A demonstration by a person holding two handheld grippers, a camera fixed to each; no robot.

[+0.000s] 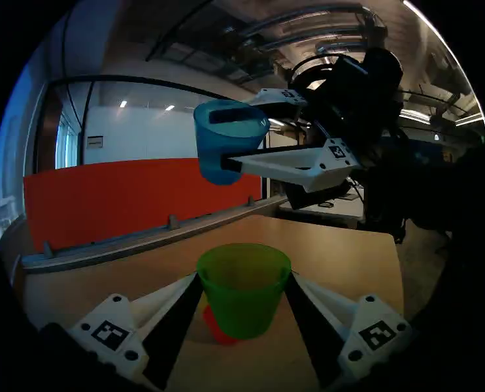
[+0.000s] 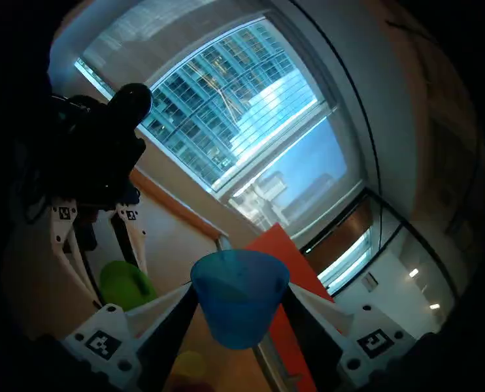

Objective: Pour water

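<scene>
The left gripper (image 1: 242, 291) has its jaws pressed on both sides of a translucent green cup (image 1: 244, 307), upright and low at the wooden counter (image 1: 340, 261); the cup looks empty. The right gripper (image 2: 239, 297) has its jaws clamped on a blue cup (image 2: 239, 313), held higher in the air and tilted. Whether it holds water I cannot tell.

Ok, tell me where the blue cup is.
In the left gripper view the blue cup sits upper centre, clamped in the right gripper, above the green cup the left gripper holds.
</scene>
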